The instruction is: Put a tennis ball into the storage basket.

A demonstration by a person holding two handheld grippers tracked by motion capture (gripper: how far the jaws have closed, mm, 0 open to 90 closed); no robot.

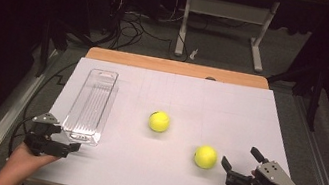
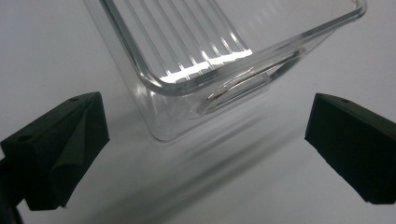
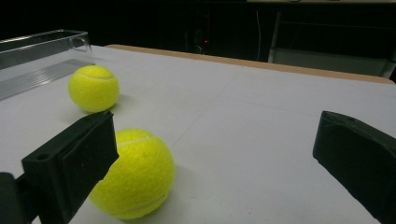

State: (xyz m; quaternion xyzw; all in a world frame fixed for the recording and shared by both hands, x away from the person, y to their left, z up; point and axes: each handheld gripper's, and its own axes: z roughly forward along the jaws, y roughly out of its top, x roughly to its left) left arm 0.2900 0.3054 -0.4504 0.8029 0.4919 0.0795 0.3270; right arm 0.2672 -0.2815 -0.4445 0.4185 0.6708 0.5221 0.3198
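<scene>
A clear ribbed plastic tray [image 1: 92, 103] lies lengthwise on the left of the white table top and holds nothing. Two yellow tennis balls rest on the sheet: one near the middle [image 1: 159, 121], one nearer the front right [image 1: 205, 156]. My left gripper [image 1: 68, 140] is open at the tray's near end, and the tray's end wall [image 2: 210, 88] stands just beyond its jaws [image 2: 205, 140]. My right gripper [image 1: 241, 157] is open just right of the nearer ball [image 3: 140, 177], which sits beside its left jaw. The farther ball [image 3: 93, 87] and the tray [image 3: 42, 56] lie beyond.
The white sheet [image 1: 230, 113] covers a wooden table whose far edge [image 1: 177, 67] shows bare. Metal rails run along both sides. On the floor beyond the table are a desk frame [image 1: 226, 16] and loose cables [image 1: 128, 25].
</scene>
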